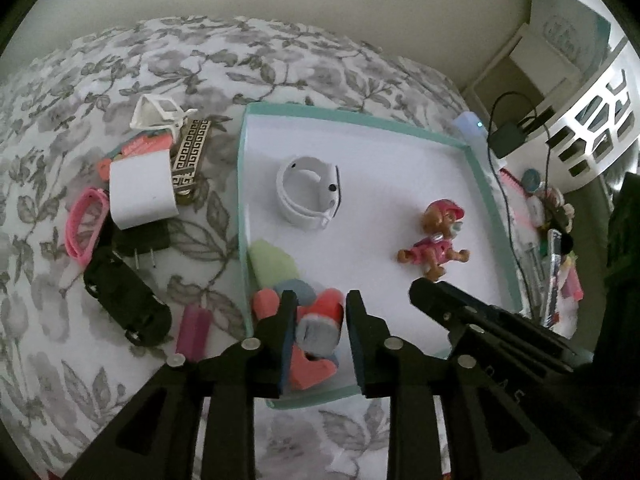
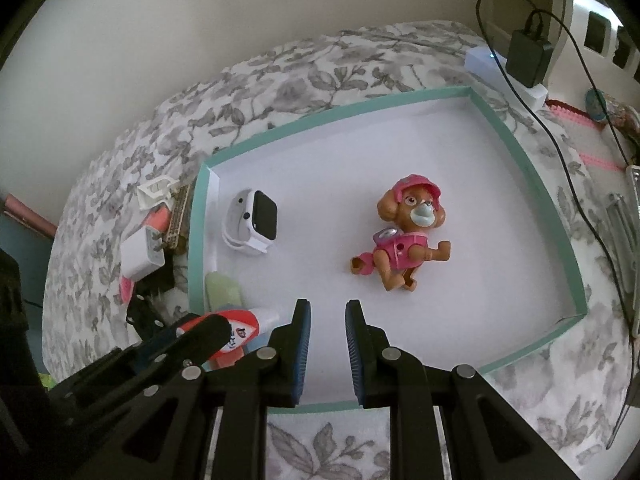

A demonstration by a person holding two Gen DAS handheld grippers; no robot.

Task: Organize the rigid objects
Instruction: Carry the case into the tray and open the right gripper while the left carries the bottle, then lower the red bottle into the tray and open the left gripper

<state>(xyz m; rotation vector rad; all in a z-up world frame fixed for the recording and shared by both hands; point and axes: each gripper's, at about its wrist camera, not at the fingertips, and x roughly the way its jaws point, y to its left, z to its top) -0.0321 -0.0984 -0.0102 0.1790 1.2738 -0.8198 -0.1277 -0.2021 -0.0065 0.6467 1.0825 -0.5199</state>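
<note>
Now the left tool [image 1: 318,316] stands spread over a red-and-grey plastic toy [image 1: 320,320] in the near-left corner of the shallow teal-rimmed white cardboard box [image 1: 472,152]; the right tool [image 2: 328,322], pressed together as far as it goes, grips nothing above the box's near edge.

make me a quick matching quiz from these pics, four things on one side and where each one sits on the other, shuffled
Things
1. white smartwatch
2. pink pup figure
3. black toy car
4. black power adapter

Places
A. on the floral bedspread, left of the tray
B. in the teal-rimmed tray, near its left wall
C. beyond the tray's far right corner, cable attached
D. lying near the middle of the tray

Pairs: 1-B, 2-D, 3-A, 4-C
</note>
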